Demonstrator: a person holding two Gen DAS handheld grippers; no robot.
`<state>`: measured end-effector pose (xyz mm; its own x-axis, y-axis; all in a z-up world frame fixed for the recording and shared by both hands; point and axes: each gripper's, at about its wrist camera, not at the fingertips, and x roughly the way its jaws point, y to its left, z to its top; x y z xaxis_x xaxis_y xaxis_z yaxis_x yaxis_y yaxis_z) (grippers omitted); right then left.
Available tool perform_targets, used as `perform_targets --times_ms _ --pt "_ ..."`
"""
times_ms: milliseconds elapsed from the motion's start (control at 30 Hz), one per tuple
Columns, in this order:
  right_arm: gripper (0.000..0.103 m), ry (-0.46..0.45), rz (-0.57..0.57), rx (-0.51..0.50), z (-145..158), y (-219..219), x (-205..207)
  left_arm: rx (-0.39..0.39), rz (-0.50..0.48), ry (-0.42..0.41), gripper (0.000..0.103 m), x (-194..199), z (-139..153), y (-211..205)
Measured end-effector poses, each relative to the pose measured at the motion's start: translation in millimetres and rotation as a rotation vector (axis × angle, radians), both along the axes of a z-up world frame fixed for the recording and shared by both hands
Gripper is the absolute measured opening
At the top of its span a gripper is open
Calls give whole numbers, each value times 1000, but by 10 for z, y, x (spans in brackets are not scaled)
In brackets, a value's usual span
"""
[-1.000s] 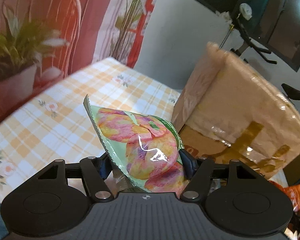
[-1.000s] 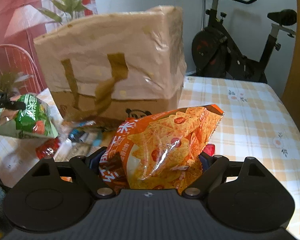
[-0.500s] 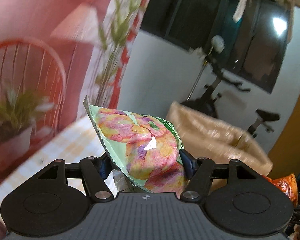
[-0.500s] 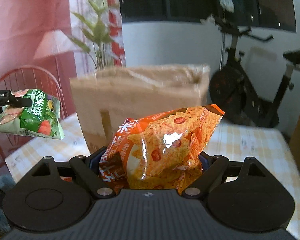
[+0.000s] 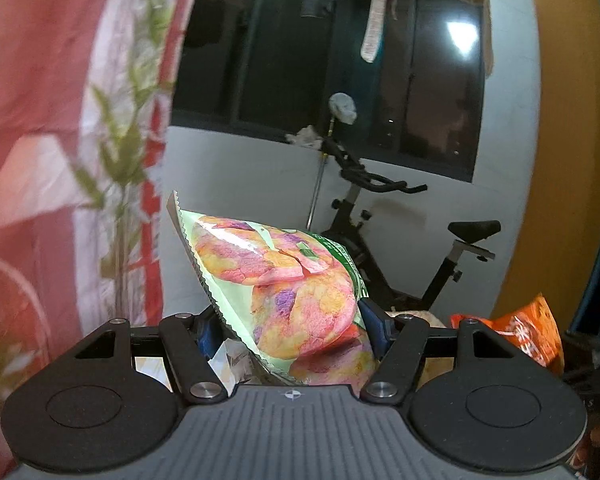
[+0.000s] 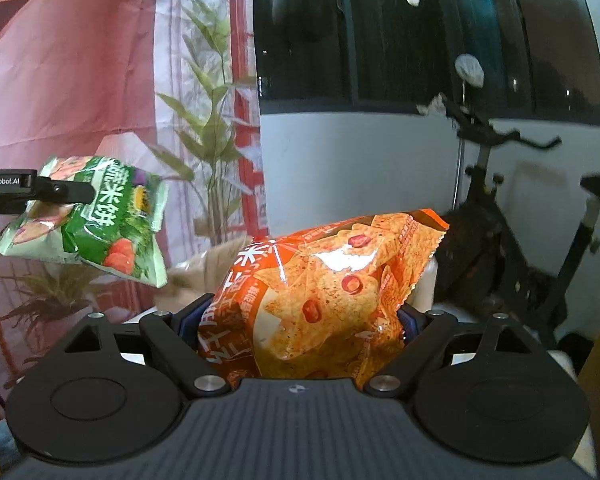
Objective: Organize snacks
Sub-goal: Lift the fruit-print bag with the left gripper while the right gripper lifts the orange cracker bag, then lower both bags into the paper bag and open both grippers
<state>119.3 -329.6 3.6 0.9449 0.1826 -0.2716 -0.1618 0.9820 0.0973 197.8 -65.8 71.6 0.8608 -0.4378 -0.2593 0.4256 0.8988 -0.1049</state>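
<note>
My left gripper (image 5: 290, 330) is shut on a green snack bag (image 5: 284, 288) printed with pink and yellow crackers, held up in the air. My right gripper (image 6: 296, 322) is shut on an orange chip bag (image 6: 324, 292), also lifted. In the right wrist view the green bag (image 6: 100, 232) hangs at the left in the left gripper (image 6: 36, 194), higher than the rim of the brown paper bag (image 6: 216, 260) below. The orange bag (image 5: 528, 332) shows at the lower right of the left wrist view. The table is mostly hidden behind both grippers.
An exercise bike (image 5: 388, 248) stands against the white wall behind the table. Red and white curtains (image 6: 80, 80) and a leafy plant (image 6: 212, 128) are at the left. A dark window (image 6: 420, 32) runs along the back wall. A potted plant (image 6: 48, 300) sits low left.
Both grippers have risen with their bags. The table and the paper bag have dropped almost out of view, and the wall, window and bike now fill the frames.
</note>
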Motion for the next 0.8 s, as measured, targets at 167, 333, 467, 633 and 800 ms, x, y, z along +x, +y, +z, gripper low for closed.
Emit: perform_targets --times_ms 167,333,467,633,800 --pt "88 -22 -22 -54 180 -56 350 82 -31 -12 70 318 -1 -356" --pt "88 -4 -52 -145 198 -79 809 258 -77 18 70 674 -148 -792" --pt "88 50 -63 -192 58 -99 1145 387 -88 66 70 941 -340 -1056" --pt "88 132 -62 -253 -188 -76 1452 476 -125 151 72 1222 -522 -1217" --pt "93 202 -58 -258 -350 -66 1594 467 -168 172 92 1339 -600 -1183"
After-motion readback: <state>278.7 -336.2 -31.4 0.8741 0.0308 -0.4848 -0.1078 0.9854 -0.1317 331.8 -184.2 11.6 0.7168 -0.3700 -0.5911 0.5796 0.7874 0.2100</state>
